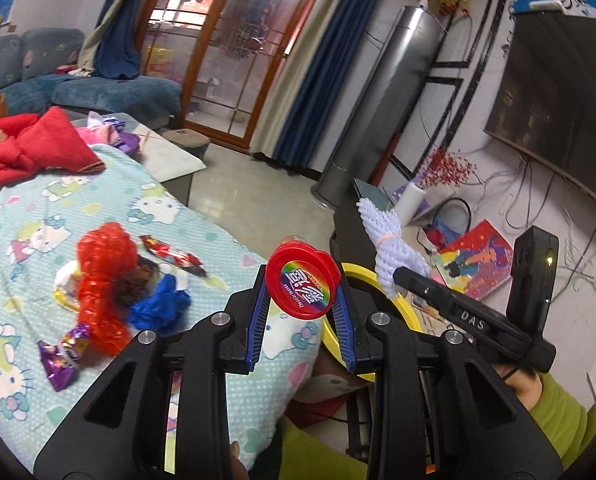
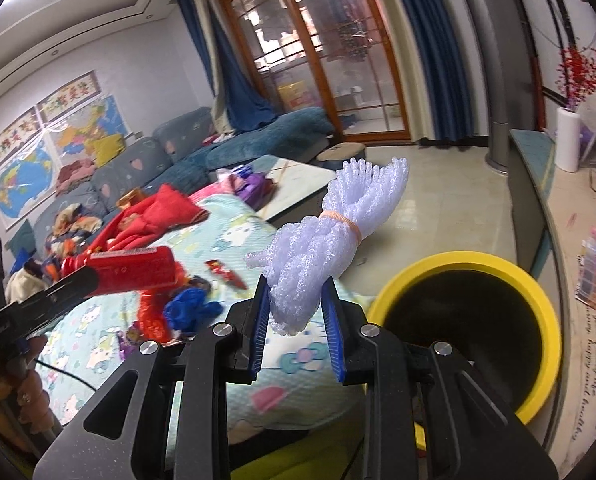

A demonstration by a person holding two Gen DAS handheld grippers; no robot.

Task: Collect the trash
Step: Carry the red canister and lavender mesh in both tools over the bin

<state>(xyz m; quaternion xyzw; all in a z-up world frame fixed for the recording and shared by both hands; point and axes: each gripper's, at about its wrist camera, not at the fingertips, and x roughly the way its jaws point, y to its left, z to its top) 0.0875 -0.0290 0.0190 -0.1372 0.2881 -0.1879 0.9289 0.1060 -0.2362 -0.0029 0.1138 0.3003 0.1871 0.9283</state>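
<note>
left gripper (image 1: 302, 322) is clamped on a red tube (image 1: 303, 282), lid end facing the camera. right gripper (image 2: 296, 322) is pinched on the lower end of a white foam net bundle (image 2: 329, 232), most of it sticking out past the tips. yellow bin (image 2: 537, 308) sits just right of the blanket-covered table (image 2: 234, 236), mouth open, nothing i can see blocking it. plan: swing the right over the mouth first, get the whole bundle inside the rim before letting go since it's light and may drift. then the tube. the grippers are close, so go one at a time. remaining trash on the blanket: red mesh (image 1: 102, 280), blue wad (image 1: 160, 306), candy wrappers (image 1: 64, 354). open floor beyond the bin.
</note>
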